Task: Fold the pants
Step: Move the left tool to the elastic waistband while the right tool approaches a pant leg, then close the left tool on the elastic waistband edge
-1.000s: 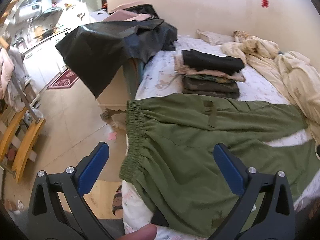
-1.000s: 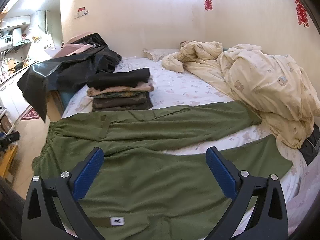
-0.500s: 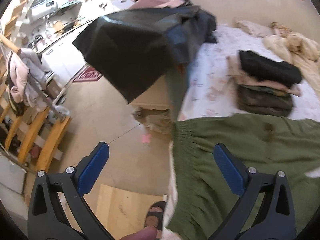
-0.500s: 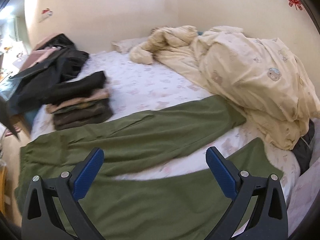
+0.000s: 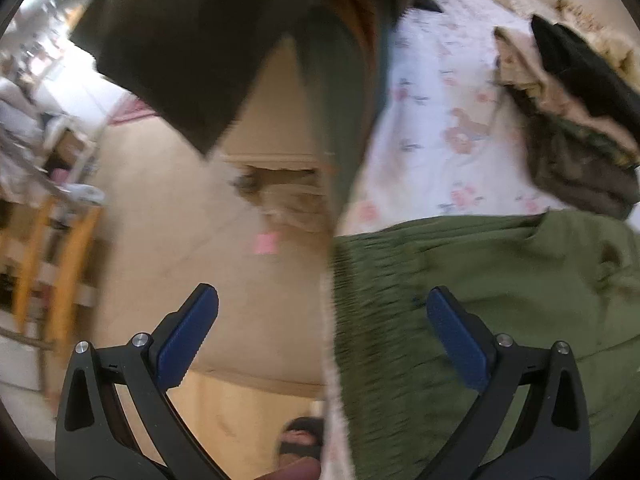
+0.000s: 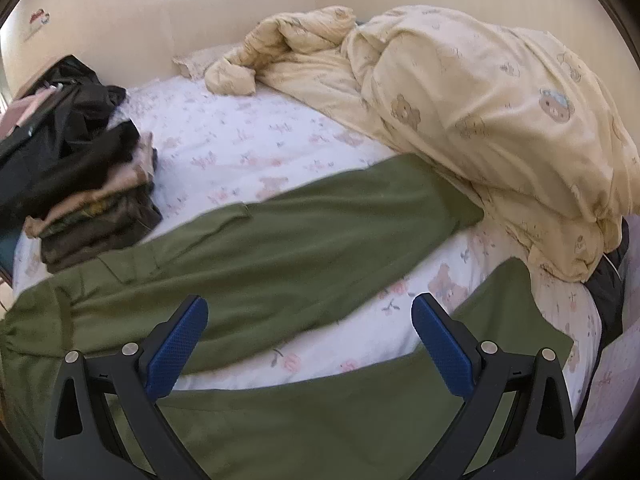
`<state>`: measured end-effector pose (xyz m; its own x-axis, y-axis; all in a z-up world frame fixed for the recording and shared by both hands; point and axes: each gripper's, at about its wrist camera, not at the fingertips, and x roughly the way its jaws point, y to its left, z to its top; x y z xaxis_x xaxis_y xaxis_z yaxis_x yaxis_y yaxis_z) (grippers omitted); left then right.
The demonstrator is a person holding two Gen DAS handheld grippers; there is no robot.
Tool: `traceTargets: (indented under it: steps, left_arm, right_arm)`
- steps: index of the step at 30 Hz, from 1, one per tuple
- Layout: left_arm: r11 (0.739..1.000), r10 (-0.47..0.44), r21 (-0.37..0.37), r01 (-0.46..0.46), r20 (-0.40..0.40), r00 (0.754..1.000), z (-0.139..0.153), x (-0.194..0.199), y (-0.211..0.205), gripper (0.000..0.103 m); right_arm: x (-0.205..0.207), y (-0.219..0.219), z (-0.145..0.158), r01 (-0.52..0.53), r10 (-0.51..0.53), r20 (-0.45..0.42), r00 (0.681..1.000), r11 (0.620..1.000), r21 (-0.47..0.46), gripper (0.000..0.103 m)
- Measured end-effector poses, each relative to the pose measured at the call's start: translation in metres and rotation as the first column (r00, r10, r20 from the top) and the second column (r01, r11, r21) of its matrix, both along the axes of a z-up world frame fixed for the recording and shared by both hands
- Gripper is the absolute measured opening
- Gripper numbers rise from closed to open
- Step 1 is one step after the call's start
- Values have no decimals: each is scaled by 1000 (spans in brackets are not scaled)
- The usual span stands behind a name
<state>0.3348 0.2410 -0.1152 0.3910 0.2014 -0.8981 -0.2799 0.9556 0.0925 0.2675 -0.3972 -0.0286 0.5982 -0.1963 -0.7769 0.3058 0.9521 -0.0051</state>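
Note:
Olive green pants [image 6: 280,248] lie spread flat on the bed, legs apart and pointing right. Their elastic waistband [image 5: 360,280] lies at the bed's left edge in the left wrist view. My left gripper [image 5: 320,336] is open and empty, hovering over the waistband corner, its right finger over the cloth and its left finger over the floor. My right gripper [image 6: 308,344] is open and empty, above the gap between the two legs, near the lower leg [image 6: 360,412].
A stack of folded clothes [image 6: 96,200] sits on the floral sheet [image 6: 240,148] at the left, also in the left wrist view [image 5: 580,120]. A cream duvet [image 6: 480,120] is heaped at the right. Dark cloth [image 5: 200,40] hangs over furniture beside the bed. Floor [image 5: 180,220] lies left.
The left gripper has swung left and closer to the waistband at the bed edge. The right gripper has moved right along the legs toward the cuffs. Both stay open.

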Motion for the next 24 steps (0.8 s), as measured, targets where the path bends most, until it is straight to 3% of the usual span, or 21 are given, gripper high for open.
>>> traceTargets:
  steps: [1, 3, 6, 9, 10, 13, 14, 16, 18, 24]
  left_arm:
    - [998, -16, -54, 17, 12, 1000, -1, 4, -1, 103]
    - [996, -38, -83, 40, 24, 999, -3, 10, -5, 103]
    - [996, -48, -70, 46, -26, 998, -24, 25, -7, 103]
    - [988, -49, -150, 37, -73, 996, -49, 34, 0, 102]
    - [981, -69, -188, 50, -99, 993, -59, 37, 1, 94]
    - [975, -101, -208, 82, -81, 992, -63, 39, 0, 80]
    - [976, -105, -200, 88, -76, 991, -61, 39, -1, 75]
    - [974, -143, -183, 130, -59, 988, -55, 38, -7, 56]
    - [975, -183, -134, 175, -46, 982, -47, 37, -16, 45]
    - [959, -274, -75, 274, 4, 962, -14, 33, -31, 23]
  right_arm:
    - [-1, 0, -4, 6, -6, -5, 1000, 1000, 1, 103]
    - [-2, 0, -13, 20, -20, -11, 1000, 1000, 18, 103]
    - [-4, -1, -21, 41, -40, -11, 999, 999, 34, 103]
    - [-2, 0, -23, 43, -43, -7, 999, 999, 28, 103]
    - [-2, 0, -23, 45, -44, -5, 999, 999, 21, 103]
    - [-3, 2, -28, 33, -33, -10, 999, 999, 5, 103]
    - [-3, 2, -29, 29, -29, -17, 999, 1000, -5, 103]
    - [-4, 2, -30, 27, -28, -23, 999, 999, -17, 103]
    - [-5, 0, -29, 32, -32, -17, 999, 999, -12, 103]
    - [-6, 2, -22, 28, -28, 7, 1000, 1000, -12, 103]
